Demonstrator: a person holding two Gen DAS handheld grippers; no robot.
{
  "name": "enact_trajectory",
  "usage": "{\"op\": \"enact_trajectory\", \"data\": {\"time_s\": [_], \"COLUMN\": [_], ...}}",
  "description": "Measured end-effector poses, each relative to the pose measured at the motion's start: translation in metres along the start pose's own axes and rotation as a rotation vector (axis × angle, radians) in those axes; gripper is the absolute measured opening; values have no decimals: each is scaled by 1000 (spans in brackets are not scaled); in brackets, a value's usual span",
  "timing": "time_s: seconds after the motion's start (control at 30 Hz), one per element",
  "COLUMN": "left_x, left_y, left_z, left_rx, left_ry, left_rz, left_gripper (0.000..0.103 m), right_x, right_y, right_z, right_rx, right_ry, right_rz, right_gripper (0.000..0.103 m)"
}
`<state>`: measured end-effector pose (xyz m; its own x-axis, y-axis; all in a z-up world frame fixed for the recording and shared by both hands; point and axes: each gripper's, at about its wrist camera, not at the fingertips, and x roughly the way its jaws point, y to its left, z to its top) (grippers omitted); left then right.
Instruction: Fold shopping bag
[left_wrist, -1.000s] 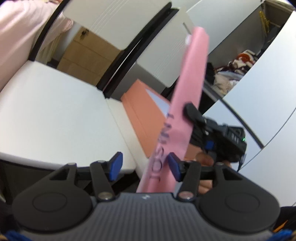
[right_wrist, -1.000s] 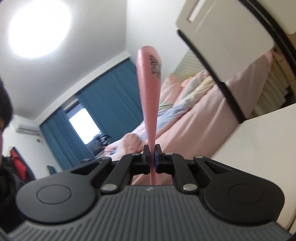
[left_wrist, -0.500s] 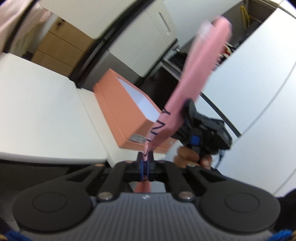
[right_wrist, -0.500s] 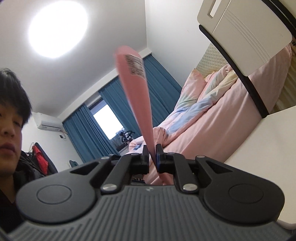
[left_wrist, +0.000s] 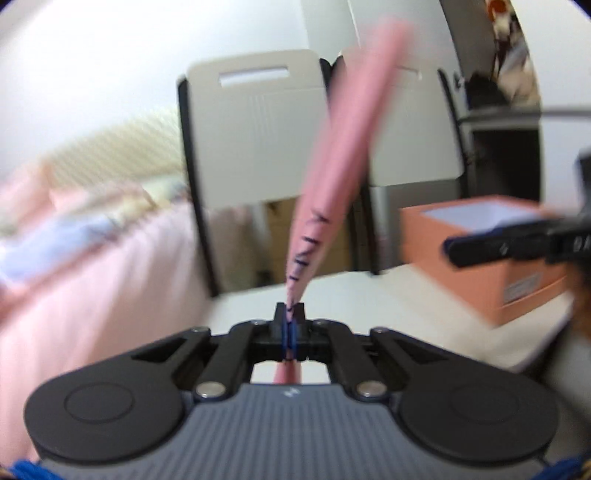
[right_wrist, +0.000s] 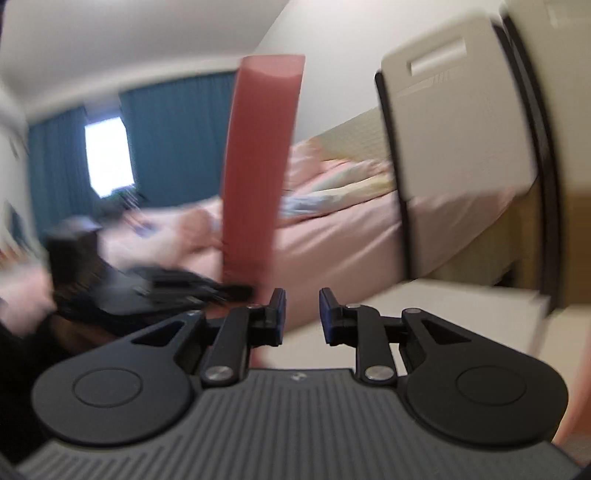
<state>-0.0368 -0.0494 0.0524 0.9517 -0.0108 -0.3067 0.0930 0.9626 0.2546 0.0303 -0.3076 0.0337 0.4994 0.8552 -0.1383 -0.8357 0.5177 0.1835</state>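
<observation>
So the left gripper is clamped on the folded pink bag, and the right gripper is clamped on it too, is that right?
Not quite. The left gripper is clamped on the folded pink bag, but the right gripper is not: the right wrist view shows its jaws have just been opening, with nothing between them and the bag standing off to their left.

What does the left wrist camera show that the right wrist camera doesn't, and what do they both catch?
Only the left wrist view shows the orange box on the white table, the black lettering on the folded pink bag, and the left claw shut on that bag. Only the right wrist view shows the blue curtains with the bright window, and the right claw open, its jaws just having parted, the bag left of them. Both share the bag, the pink bed and the cream chair back.
</observation>
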Motion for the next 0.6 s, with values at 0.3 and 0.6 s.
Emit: {"op": "enact_trajectory", "data": {"time_s": [0.3, 0.6], "left_x": [13, 31], "left_y": [-37, -65], "left_z": [-13, -37], "left_rx": [279, 511], "left_ry": [60, 106], "left_rz": [146, 197], "left_gripper": [3, 3], "right_x": [11, 19], "right_y": [75, 102], "right_z": [-14, -46], "right_rx": [-712, -1041], "right_ry": [9, 103], "right_rz": [-249, -317], "right_gripper": [44, 51]}}
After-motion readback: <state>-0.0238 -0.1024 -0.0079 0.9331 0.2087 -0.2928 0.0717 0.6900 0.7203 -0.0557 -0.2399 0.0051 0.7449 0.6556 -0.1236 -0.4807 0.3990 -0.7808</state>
